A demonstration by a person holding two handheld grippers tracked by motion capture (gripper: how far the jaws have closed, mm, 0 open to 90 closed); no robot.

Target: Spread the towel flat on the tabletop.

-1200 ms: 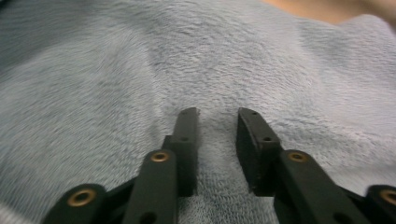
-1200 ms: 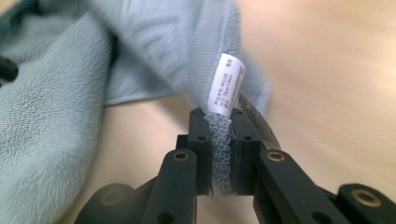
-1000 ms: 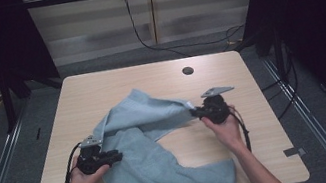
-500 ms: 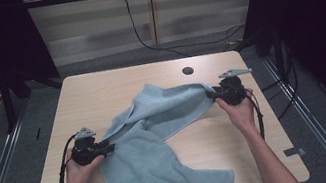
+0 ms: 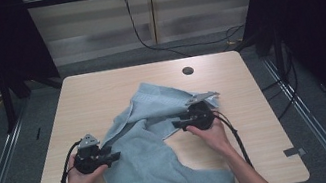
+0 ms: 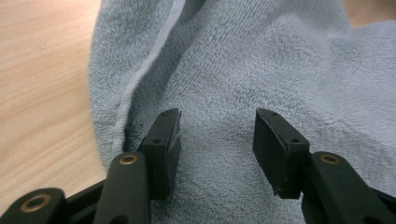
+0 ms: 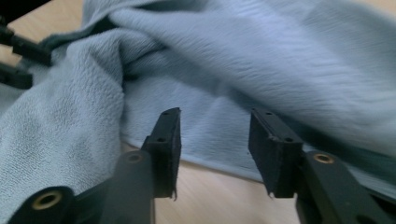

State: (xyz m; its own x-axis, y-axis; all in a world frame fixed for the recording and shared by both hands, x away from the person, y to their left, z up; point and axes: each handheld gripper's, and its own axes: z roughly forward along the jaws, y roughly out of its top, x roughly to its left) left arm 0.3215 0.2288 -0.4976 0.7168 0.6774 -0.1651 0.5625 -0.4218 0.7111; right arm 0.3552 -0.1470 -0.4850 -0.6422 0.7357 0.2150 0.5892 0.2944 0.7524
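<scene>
A lab-style recording space rather than a home. A plain light-wood desk [image 5: 101, 97] with rounded corners and a round cable hole [image 5: 188, 71] stands alone on grey carpet [image 5: 316, 110]. Black curtains [image 5: 318, 3] hang on both sides, closing the area off. Metal rails [image 5: 0, 160] run along the floor beside the desk. Black cables [image 5: 140, 29] trail down a pale panelled wall [image 5: 89, 28] behind, and strips of tape [image 5: 294, 151] mark the desk's near corners.
</scene>
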